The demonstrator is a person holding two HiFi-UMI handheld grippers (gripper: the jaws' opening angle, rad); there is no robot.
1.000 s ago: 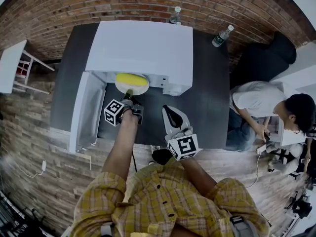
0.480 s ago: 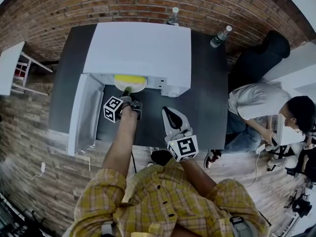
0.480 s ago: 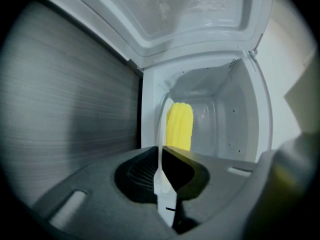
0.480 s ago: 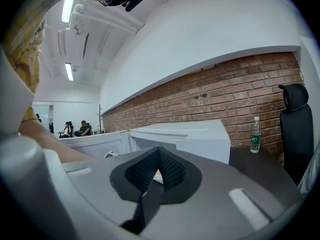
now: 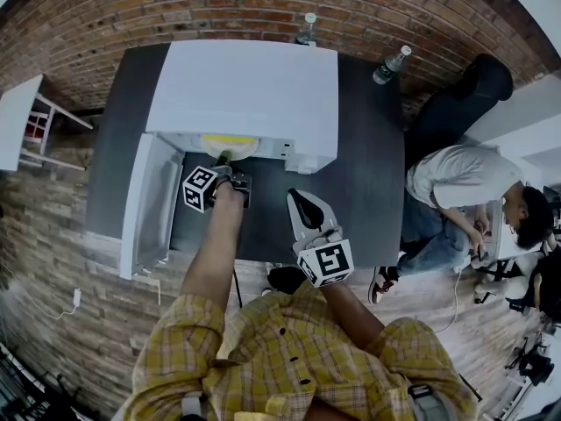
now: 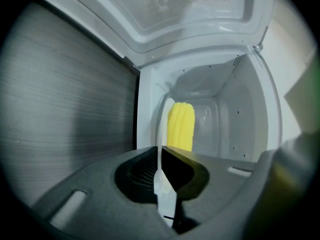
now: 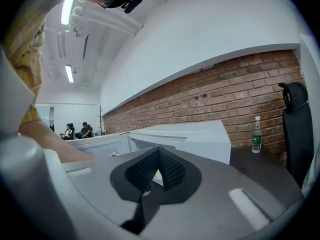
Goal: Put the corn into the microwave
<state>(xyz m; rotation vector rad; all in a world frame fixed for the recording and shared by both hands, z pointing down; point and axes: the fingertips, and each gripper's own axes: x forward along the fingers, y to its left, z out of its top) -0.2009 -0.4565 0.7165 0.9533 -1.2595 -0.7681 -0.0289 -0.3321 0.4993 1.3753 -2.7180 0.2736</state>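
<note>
A yellow corn cob [image 6: 180, 126] lies on a thin white plate [image 6: 161, 149], which I see edge-on in the left gripper view. My left gripper [image 6: 162, 176] is shut on the plate's rim and reaches into the open white microwave [image 5: 245, 86]. In the head view only a yellow sliver of the corn [image 5: 228, 139] shows under the microwave's top, just beyond the left gripper [image 5: 224, 159]. The right gripper [image 5: 302, 202] hovers over the dark table [image 5: 368, 174] in front of the microwave, shut with nothing in it [image 7: 159, 155].
The microwave door [image 5: 149, 202] stands swung open to the left. Two water bottles [image 5: 308, 26] [image 5: 391, 63] stand at the back of the table. A black chair [image 5: 456, 103] and a seated person [image 5: 465, 182] are to the right. A small white table [image 5: 17, 112] is at far left.
The left gripper has pushed the plate with the corn deeper into the microwave, so less yellow shows in the head view. The right gripper has stayed put.
</note>
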